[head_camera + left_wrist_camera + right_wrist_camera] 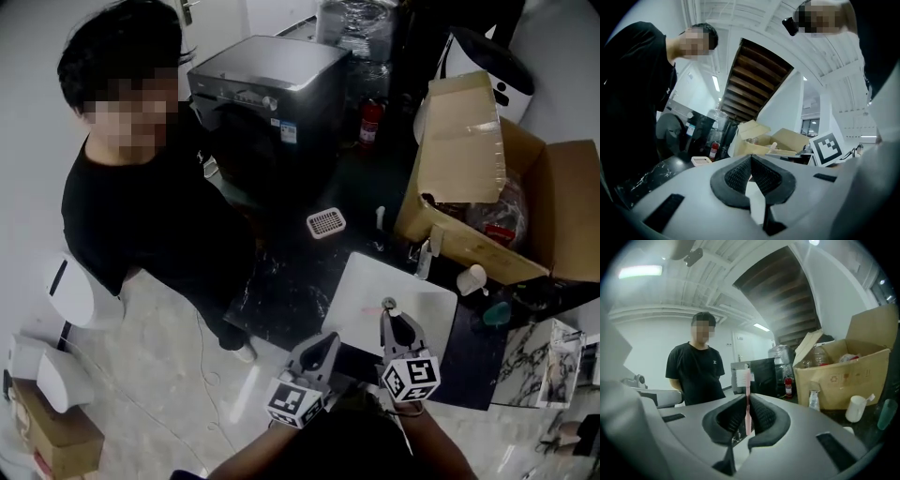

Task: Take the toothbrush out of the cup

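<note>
While we are holding the right gripper (pixel 746 398) over the white rectangular board (pixel 361 281), its jaws are pinching the pink plastic toothbrush with white bristles (pixel 748 408) by the handle, and the brush head is pointing up past the pads. Our left gripper (pixel 751 160) is hovering just beside it, its jaws pressed together on nothing. The small white cup (pixel 856 408) is sitting well apart from the toothbrush, near the open brown cardboard box (pixel 843 376). A person in a black T-shirt (pixel 695 369) is standing opposite us.
</note>
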